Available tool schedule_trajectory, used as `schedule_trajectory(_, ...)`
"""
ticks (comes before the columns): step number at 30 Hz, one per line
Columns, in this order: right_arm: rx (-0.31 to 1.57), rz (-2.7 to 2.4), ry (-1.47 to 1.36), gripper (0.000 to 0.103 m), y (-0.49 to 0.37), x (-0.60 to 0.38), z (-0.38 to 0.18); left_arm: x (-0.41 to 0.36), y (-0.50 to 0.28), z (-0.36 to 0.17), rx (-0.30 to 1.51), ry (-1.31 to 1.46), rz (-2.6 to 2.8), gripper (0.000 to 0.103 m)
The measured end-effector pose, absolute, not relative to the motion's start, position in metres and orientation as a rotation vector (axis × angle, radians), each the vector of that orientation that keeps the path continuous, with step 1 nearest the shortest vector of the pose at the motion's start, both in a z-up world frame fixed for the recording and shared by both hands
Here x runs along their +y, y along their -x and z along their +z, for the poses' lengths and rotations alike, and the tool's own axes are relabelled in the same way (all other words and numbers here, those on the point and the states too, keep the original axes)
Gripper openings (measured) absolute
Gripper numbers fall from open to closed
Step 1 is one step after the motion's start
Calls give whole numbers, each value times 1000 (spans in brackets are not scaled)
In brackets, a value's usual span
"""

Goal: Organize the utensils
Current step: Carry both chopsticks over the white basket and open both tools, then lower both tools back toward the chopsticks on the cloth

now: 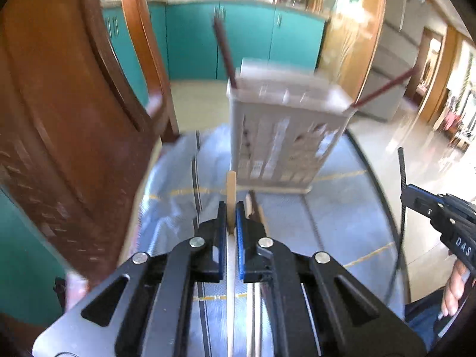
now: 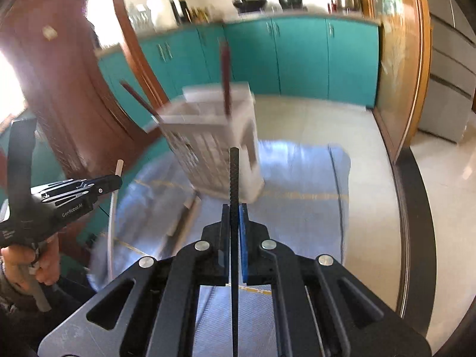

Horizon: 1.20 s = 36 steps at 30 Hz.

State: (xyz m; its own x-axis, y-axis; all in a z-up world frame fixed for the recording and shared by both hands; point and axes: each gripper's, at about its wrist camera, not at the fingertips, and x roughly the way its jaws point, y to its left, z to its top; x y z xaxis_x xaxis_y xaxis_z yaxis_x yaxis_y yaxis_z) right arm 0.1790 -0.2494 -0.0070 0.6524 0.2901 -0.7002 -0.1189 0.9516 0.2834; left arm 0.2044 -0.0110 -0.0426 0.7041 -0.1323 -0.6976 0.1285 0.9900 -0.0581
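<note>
A white slotted utensil holder (image 1: 282, 131) stands on the blue-clothed table, with two dark red chopsticks (image 1: 223, 50) leaning out of its top; it also shows in the right wrist view (image 2: 214, 148). My left gripper (image 1: 231, 217) is shut on a pale wooden chopstick (image 1: 231, 196), held upright just short of the holder. My right gripper (image 2: 234, 217) is shut on a black chopstick (image 2: 234, 178), upright in front of the holder. Each gripper shows in the other's view: the right (image 1: 440, 217), the left (image 2: 89, 190). More light utensils (image 2: 184, 217) lie on the cloth.
A brown wooden chair (image 1: 74, 119) stands close at the left of the table. The table's dark rim (image 2: 416, 208) curves along the right. Teal cabinets (image 2: 297, 56) and a tiled floor lie beyond. Both views are motion-blurred.
</note>
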Motion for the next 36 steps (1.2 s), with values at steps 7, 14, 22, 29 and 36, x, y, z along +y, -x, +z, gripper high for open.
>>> schedule_trajectory(7,673,264,-261,7,-169,-259,61,5,-171,42,572,25,-172,7)
schedule_trajectory(14,480,251,-370,7,-223,-267,138,12,-186,143,360,99,-187,7)
schedule_trajectory(22,389,69,-374,7,-268,-270,114,8,-239,148,272,197,-116,7)
schedule_trajectory(29,490,91,-260,7,-278,-245,68,-19,-292,80,453,99,-65,7)
schedule_trajectory(36,475,86,-193,14,-262,-232,65,-23,-281,63,477,49,-60,7)
